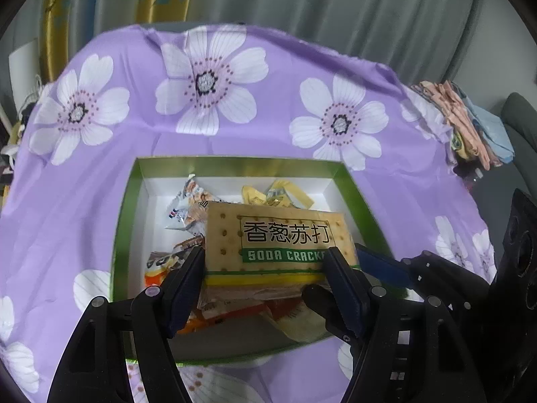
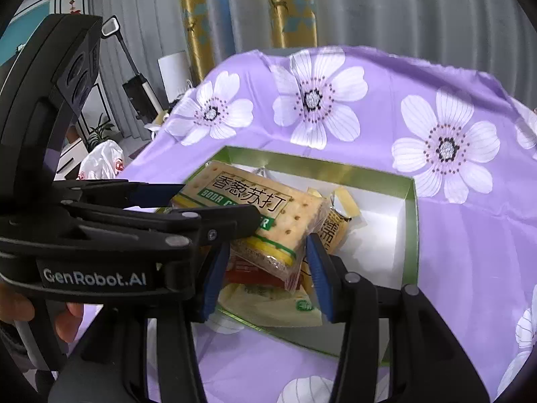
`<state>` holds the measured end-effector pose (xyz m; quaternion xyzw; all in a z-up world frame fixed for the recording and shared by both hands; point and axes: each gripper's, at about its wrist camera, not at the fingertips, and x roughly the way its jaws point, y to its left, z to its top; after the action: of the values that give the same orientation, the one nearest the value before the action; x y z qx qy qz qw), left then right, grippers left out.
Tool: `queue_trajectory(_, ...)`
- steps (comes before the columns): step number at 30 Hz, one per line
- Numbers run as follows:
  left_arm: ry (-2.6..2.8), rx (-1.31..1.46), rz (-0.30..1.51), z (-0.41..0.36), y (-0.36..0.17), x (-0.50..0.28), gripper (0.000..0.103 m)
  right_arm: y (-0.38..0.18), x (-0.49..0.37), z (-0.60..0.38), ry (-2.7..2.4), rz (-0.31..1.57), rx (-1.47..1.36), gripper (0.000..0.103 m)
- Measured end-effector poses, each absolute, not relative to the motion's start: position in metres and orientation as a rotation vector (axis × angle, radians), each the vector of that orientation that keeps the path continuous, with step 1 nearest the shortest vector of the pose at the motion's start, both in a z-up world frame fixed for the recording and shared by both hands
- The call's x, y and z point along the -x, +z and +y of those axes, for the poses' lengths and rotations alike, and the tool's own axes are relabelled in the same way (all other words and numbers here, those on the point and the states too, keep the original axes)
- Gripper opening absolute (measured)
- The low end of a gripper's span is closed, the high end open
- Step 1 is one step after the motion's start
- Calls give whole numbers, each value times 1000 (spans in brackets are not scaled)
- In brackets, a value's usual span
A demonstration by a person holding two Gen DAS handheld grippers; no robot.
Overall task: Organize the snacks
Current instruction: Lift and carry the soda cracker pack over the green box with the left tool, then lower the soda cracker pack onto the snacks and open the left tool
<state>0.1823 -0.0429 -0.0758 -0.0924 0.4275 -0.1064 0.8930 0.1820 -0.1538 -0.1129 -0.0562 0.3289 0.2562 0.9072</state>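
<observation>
The left gripper (image 1: pixel 265 262) has its jaws closed on the sides of the soda cracker pack (image 1: pixel 278 235). It holds the pack just above the green box (image 1: pixel 126 221), tipped a bit, with one end near the far wall. Under the jaws lie other snacks: a clear pack of brown biscuits (image 2: pixel 265 258), a red pack and a pale pack with a green mark. Past the jaws, at the far end of the box, are some yellow candy wrappers (image 1: pixel 275 196) and a white crinkly snack bag (image 1: pixel 191 201).

The right gripper (image 2: pixel 265 268) sits close by, at the near side of the box. Its jaws are partly open, one on each side of the corner of the snack pile. They do not seem to pinch anything.

The box sits on a purple flower cloth (image 1: pixel 268 100) over the worktop.

I think the step in hand is putting the cracker pack into the box. Next, the left jaws should go down a little, lay the pack flat on the pile, then open. The right gripper should keep out of the way so they do not bump.
</observation>
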Motion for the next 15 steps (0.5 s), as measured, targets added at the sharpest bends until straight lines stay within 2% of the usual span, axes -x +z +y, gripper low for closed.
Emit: queue_trajectory(15,-200,213,948,-37,-109,-203,72,-139,-208,-144,524,778,143,48)
